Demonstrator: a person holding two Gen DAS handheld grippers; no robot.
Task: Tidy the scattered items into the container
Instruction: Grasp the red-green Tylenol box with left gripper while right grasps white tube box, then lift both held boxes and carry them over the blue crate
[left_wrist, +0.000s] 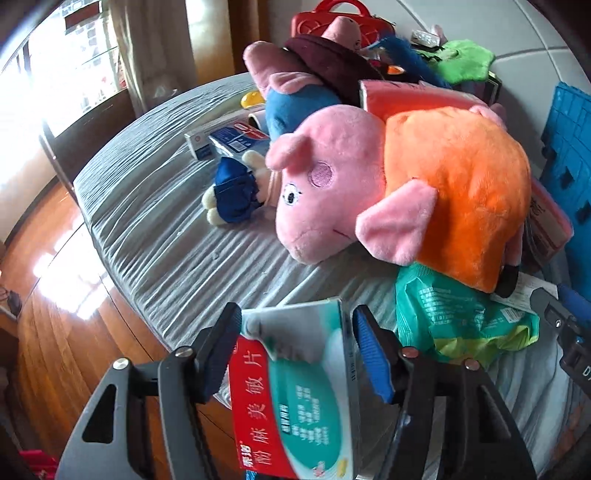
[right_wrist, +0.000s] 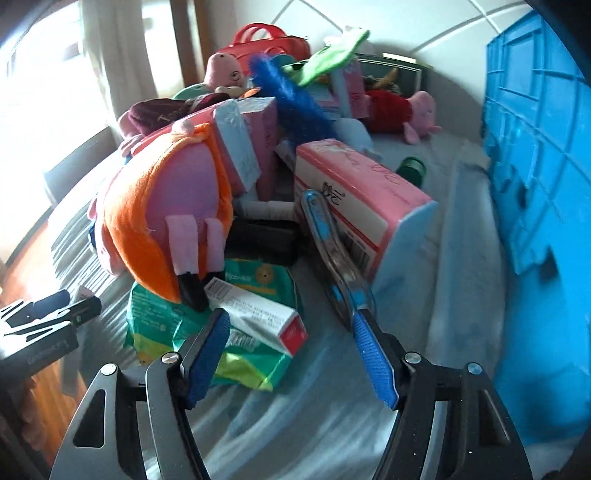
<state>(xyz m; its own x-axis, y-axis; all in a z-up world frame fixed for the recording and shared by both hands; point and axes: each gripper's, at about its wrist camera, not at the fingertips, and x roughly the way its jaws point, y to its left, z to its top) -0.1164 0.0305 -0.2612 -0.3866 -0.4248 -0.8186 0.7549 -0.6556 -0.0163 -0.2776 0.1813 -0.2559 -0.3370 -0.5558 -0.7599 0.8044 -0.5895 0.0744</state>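
My left gripper (left_wrist: 295, 325) is shut on a red, white and teal medicine box (left_wrist: 295, 391) and holds it above the grey bedspread (left_wrist: 155, 236). Ahead lies a pink pig plush in an orange dress (left_wrist: 406, 192), over a green packet (left_wrist: 454, 317). My right gripper (right_wrist: 291, 325) is open and empty, over the same green packet (right_wrist: 255, 365) and a white and red carton (right_wrist: 258, 314). A blue toothbrush (right_wrist: 332, 251) touches its right finger. The blue crate (right_wrist: 535, 155) stands to the right; it also shows in the left wrist view (left_wrist: 569, 147).
A pile holds pink boxes (right_wrist: 354, 192), another pig plush (left_wrist: 291, 92), a blue furry toy (right_wrist: 291, 99), a green cloth (left_wrist: 465, 62) and a red bag (left_wrist: 332, 18). Small boxes (left_wrist: 225, 140) and a small doll (left_wrist: 236, 192) lie on the bed. The bed edge and wooden floor (left_wrist: 55, 332) are at left.
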